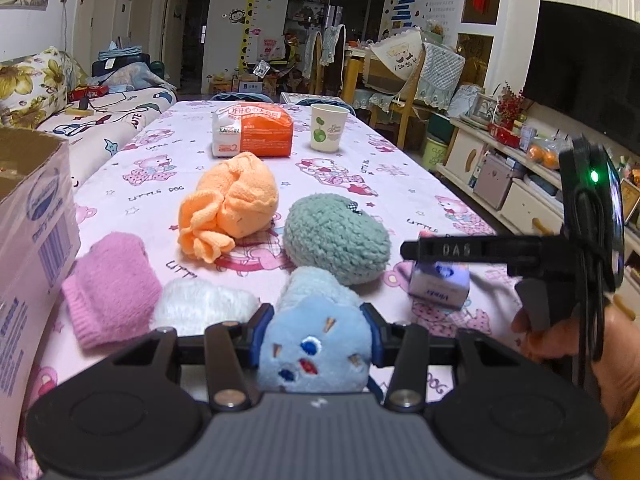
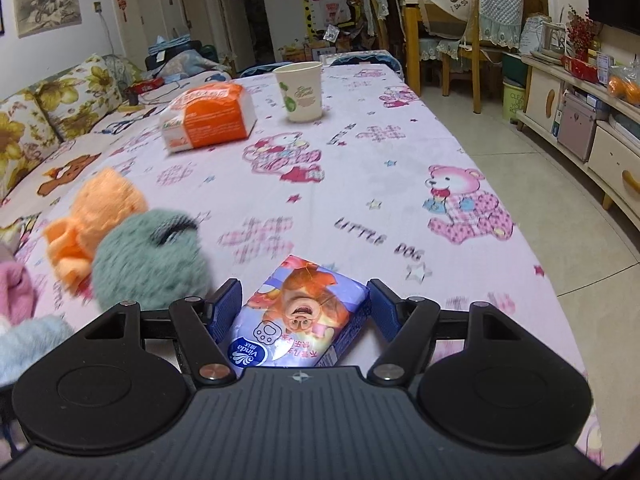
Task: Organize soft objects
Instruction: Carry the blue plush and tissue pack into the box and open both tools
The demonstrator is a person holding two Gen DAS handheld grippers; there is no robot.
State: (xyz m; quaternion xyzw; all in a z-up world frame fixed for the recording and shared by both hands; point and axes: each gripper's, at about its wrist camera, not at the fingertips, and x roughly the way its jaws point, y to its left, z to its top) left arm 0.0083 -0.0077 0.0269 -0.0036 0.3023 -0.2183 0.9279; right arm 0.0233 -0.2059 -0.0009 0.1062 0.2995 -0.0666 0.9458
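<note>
Left tongs (image 1: pixel 316 332) clenched on the blue plush toy (image 1: pixel 312 344) for sorting; right tongs (image 2: pixel 304 308) released, straddling the tissue pack (image 2: pixel 300 316) near the table's (image 2: pixel 360 152) right edge, ready to grasp.

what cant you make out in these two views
- Left wrist view: inside of the cardboard box, cut off by the left edge.
- Left wrist view: white fluffy item, partly behind the left gripper.
- Right wrist view: green knitted ball and orange cloth, motion-blurred.
</note>
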